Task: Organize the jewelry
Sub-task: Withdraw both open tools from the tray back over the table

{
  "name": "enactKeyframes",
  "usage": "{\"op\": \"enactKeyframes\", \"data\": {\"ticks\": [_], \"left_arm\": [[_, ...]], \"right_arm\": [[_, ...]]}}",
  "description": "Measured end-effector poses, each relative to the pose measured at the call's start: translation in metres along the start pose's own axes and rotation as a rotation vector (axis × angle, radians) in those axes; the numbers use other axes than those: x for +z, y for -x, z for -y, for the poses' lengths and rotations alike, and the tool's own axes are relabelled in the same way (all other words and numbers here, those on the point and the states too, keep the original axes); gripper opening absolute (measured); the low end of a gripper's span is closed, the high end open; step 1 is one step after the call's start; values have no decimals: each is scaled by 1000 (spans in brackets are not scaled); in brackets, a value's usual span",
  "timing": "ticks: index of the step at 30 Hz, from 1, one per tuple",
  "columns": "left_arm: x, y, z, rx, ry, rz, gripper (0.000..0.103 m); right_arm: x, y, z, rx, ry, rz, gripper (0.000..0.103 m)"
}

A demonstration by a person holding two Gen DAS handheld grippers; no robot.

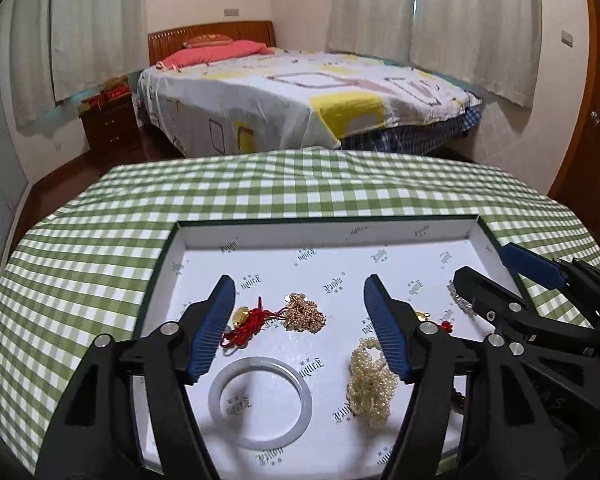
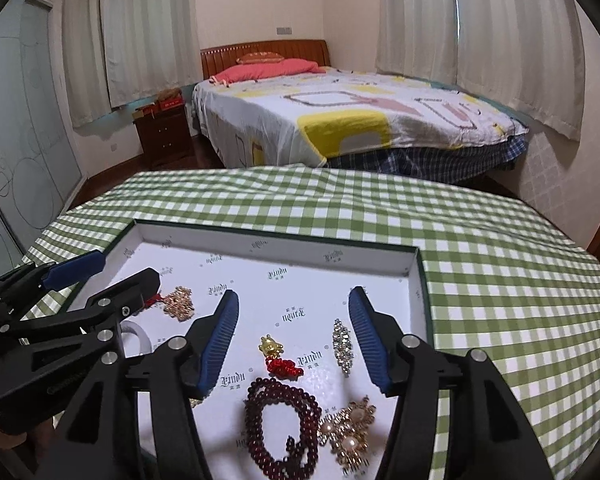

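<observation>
Left wrist view: left gripper (image 1: 298,322), jaws apart, gripping nothing; white bangle (image 1: 261,401) just below and between them, pearl strand (image 1: 369,384) at the right jaw, both in the tray (image 1: 204,240).

Right wrist view: right gripper (image 2: 294,334), jaws apart and empty (nearer arm here); garnet bead strand (image 2: 282,426) below the gap, gold charm (image 2: 272,346) between, rhinestone clip (image 2: 343,346) lengthwise beside the right jaw.

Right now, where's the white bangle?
Left wrist view: the white bangle lies flat in the tray, near its front left, left of the pearl strand.
</observation>
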State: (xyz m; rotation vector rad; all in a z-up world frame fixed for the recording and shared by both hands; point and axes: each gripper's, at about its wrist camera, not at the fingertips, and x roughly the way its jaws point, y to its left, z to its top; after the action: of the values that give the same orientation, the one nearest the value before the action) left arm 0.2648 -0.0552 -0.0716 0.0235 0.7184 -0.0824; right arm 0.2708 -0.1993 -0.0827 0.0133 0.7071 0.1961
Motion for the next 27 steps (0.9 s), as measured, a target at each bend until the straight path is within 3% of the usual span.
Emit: {"op": "enactKeyframes", "data": {"ticks": [7, 17, 27], "left_arm": [[0, 41, 0, -13, 22, 83, 75], [-29, 97, -2, -15, 39, 151, 77], [-84, 114, -8, 12, 37, 101, 77]], "right_arm": [[-1, 35, 2, -9, -4, 53, 66], [-27, 83, 10, -37, -17, 84, 67], [-83, 96, 31, -76, -58, 13, 67]]}}
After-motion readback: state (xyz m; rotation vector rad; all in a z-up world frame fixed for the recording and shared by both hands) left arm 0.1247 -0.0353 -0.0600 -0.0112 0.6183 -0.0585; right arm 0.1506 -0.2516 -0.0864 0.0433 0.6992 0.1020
